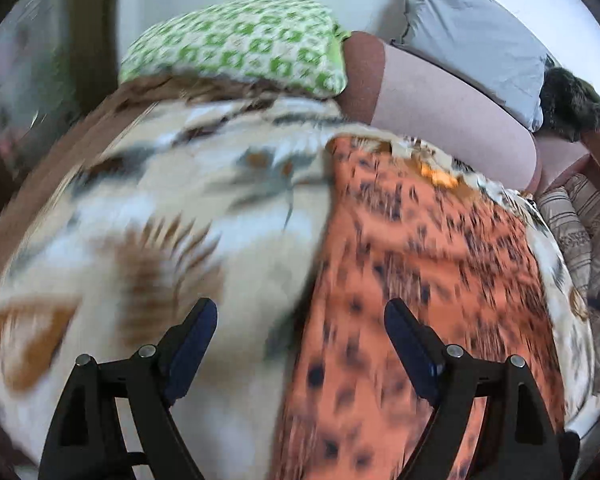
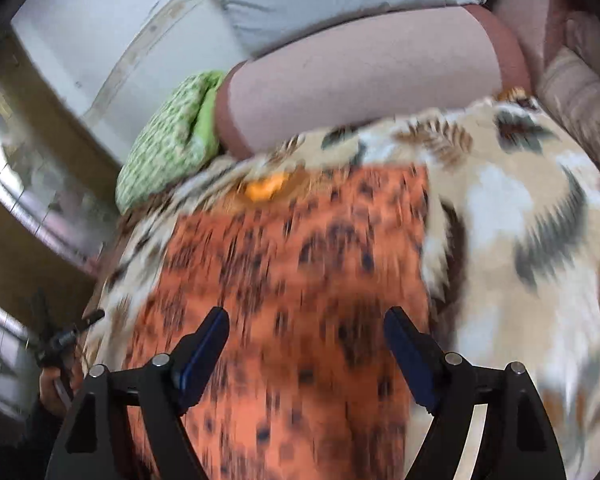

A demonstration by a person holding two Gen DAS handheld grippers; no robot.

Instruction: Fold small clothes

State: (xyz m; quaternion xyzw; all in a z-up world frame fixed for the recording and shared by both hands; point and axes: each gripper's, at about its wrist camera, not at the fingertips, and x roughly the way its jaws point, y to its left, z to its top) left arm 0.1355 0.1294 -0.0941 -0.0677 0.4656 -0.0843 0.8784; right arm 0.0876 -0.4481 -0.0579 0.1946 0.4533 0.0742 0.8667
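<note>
Both views were smeared with motion blur, so I noted only the coarse layout. The orange garment (image 1: 420, 280) with dark speckles lay spread flat on the patterned blanket (image 1: 148, 208), a cream cover with brown and grey leaf shapes. A small yellow-orange patch (image 2: 266, 190) showed near the garment's far edge; I could not tell what it was.

My left gripper (image 1: 300, 322) hung above the bed with its jaws standing wide apart and nothing between them. Seen from the left wrist, its gap straddled the garment's left edge, one finger over blanket, the other over orange cloth. My right gripper (image 2: 306, 330) was likewise spread wide and empty, over the garment itself. Neither set of pads touched fabric that I could see.

At the head of the bed sat a green-and-white pillow (image 1: 236, 44), just beside a pinkish bolster (image 1: 452, 104), with a grey pillow (image 1: 476, 36) behind that. In the right wrist view, a hand (image 2: 54, 388) gripping a dark device appeared at the lower left edge.
</note>
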